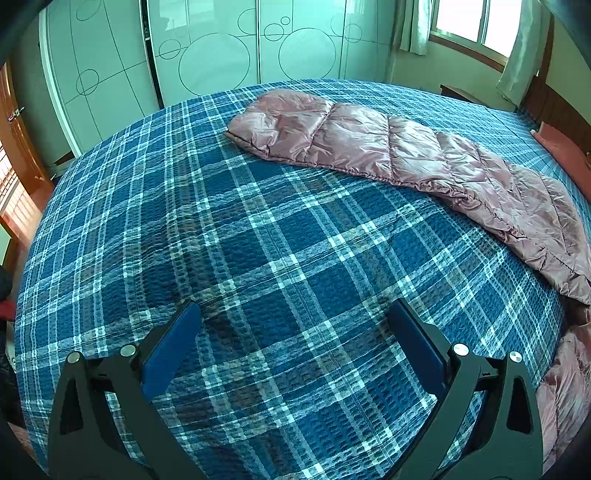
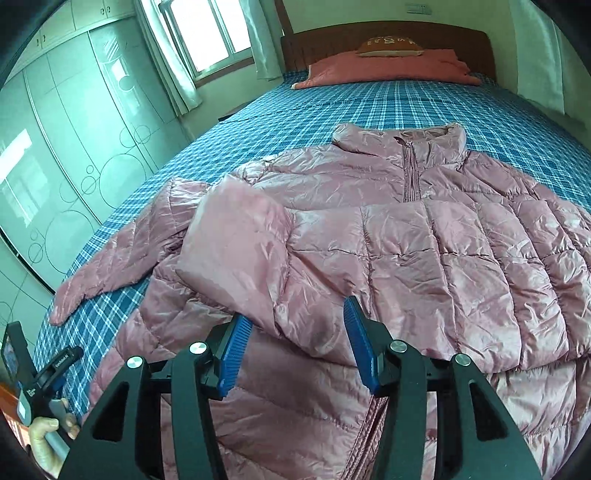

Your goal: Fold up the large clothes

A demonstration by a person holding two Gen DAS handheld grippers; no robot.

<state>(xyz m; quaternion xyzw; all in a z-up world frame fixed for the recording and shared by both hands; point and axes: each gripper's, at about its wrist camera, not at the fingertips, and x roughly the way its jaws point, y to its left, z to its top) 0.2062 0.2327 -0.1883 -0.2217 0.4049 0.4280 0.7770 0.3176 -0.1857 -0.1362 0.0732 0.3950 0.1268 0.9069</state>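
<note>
My right gripper (image 2: 297,314) has its jaws parted, and the folded sleeve (image 2: 236,254) lies loose between the blue pads (image 2: 360,343) with no pad pressing on it. That sleeve is laid across the front of the pink jacket (image 2: 424,236), which is spread chest-up on the bed (image 2: 369,103), zip closed and collar toward the headboard (image 2: 388,40). My left gripper (image 1: 293,315) is released too, jaws wide over bare plaid cover with nothing between them. Beyond it the other sleeve (image 1: 388,147) stretches flat across the cover, cuff toward the wardrobe (image 1: 207,48). The bed wears a blue-and-white plaid cover, with a red pillow (image 2: 384,68) and a small brown cushion (image 2: 391,46) at the head. Pale green wardrobe doors with circle patterns line one side, and a curtained window (image 2: 207,33) sits beside the headboard. In the right view's lower-left corner my left hand (image 2: 46,439) shows only in part, cut off by the edge. The jacket's hem is hidden under my right gripper's frame, and its right side runs out of the picture.
</note>
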